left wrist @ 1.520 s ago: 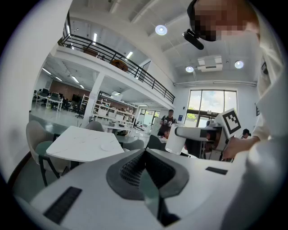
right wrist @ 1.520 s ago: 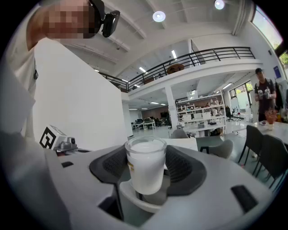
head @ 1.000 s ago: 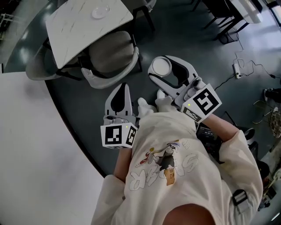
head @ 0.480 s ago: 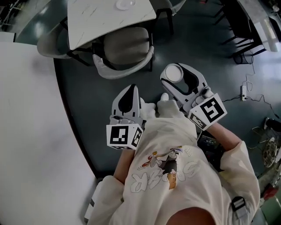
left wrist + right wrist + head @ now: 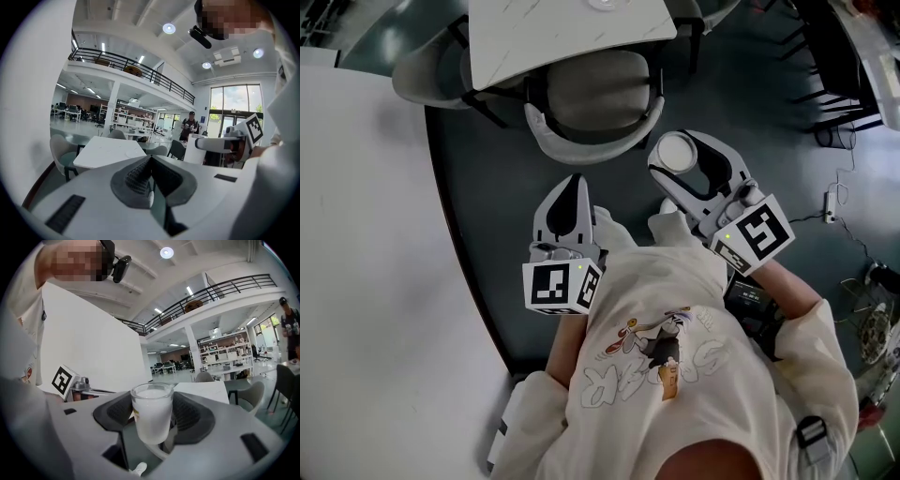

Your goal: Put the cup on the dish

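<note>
A frosted white cup [image 5: 152,416] stands upright between the jaws of my right gripper [image 5: 153,423], which is shut on it. In the head view the cup [image 5: 677,152] and right gripper [image 5: 686,155] hang over the dark floor, in front of the person's chest. My left gripper [image 5: 574,186] is beside it to the left, shut with nothing in it; its pads meet in the left gripper view [image 5: 150,161]. The dish [image 5: 603,3] lies on the white marble table [image 5: 572,33], cut off by the top edge. The cup [image 5: 194,149] also shows from the left gripper.
A grey-cushioned chair [image 5: 595,108] is pushed under the near side of the table, between the grippers and the tabletop. Another chair [image 5: 427,75] stands at the table's left. A large white curved surface [image 5: 375,281] fills the left. Cables [image 5: 839,192] lie on the floor at right.
The table and chair have shifted right and nearer in the head view. Both grippers sit slightly higher in the frame. The cup stays held in the right gripper.
</note>
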A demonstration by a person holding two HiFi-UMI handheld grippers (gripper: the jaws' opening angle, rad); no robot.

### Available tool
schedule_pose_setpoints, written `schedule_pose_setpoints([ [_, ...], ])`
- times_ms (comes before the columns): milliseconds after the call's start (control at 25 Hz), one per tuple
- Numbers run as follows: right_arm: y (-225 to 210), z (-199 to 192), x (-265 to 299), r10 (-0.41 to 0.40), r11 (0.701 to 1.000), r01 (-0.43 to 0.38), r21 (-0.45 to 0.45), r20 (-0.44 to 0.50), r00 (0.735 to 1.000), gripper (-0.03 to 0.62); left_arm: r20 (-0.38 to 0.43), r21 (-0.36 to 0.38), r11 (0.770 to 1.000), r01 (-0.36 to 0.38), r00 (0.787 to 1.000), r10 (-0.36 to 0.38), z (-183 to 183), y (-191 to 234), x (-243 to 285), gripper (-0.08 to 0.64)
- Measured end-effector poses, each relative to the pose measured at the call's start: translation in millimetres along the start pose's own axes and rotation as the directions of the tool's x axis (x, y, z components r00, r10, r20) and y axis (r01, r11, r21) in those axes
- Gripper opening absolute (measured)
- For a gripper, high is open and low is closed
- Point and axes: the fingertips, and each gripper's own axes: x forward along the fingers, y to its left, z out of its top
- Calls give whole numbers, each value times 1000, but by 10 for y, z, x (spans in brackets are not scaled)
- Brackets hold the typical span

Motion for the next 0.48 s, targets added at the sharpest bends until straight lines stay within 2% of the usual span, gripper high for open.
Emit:
schedule_pose_setpoints([
  [320,324,218,1106,-19,999,20,-33,34,999,265,-11,27,999,42,999,-42,353,1324,183,2],
  [480,464,318,1559,-51,998,52,-38,33,998,265,-17,29,997,64,998,-64,483,1822,169,3],
])
